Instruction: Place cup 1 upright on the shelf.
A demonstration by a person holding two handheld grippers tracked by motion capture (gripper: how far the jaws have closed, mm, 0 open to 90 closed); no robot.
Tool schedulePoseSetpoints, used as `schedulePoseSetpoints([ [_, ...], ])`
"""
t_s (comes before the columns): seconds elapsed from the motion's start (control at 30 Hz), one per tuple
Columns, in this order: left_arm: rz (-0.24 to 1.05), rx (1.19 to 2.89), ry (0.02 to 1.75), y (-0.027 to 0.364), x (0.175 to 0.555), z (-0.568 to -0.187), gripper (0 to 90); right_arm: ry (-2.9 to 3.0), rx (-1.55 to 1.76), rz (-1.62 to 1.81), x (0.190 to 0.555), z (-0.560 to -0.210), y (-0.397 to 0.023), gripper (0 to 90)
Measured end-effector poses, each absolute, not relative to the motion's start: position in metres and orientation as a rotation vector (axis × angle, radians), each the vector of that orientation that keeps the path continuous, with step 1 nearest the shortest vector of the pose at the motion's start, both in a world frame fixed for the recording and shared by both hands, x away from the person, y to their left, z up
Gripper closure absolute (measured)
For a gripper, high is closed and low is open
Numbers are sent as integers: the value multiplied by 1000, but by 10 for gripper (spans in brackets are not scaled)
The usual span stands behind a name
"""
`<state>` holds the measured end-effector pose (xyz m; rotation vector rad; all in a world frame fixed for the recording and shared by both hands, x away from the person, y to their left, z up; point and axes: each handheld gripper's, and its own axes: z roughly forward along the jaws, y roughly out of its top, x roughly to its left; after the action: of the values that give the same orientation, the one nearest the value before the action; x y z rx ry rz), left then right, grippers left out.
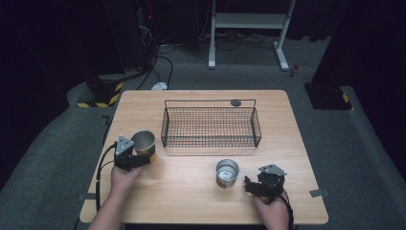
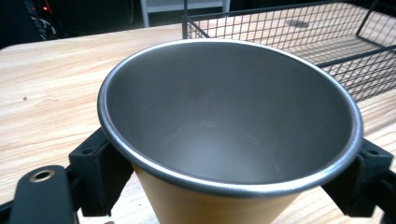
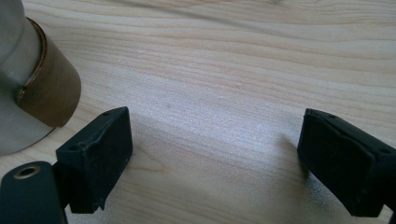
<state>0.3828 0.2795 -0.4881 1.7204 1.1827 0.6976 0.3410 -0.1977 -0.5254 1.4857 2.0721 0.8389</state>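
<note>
Left of the wire basket (image 1: 210, 125), the left gripper (image 1: 139, 160) is clamping a metal cup (image 1: 143, 143); the right gripper (image 1: 250, 185) is sitting spread apart beside another cup (image 1: 227, 172) before the basket.

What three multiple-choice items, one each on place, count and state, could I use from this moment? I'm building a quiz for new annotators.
1. Where is the wire basket?
A. Far middle of the table
B. Near left corner
C. On the floor

2. How many metal cups are on the table?
A. One
B. Two
C. Four

3. What is the right hand-held gripper doing?
A. Gripping a cup
B. Open over bare wood
C. Inside the basket

Answers: 1 A, the high view shows it beyond both cups. 2 B, the left cup and the right cup. 3 B, its jaws stand apart with nothing between them.
</note>
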Motion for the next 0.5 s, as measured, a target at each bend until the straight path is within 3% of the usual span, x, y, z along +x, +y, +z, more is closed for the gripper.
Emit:
schedulePoseSetpoints([
  [0.5,662,1721,1145,274,375,-479,147,2072,1486,839,341,-525,-198,103],
])
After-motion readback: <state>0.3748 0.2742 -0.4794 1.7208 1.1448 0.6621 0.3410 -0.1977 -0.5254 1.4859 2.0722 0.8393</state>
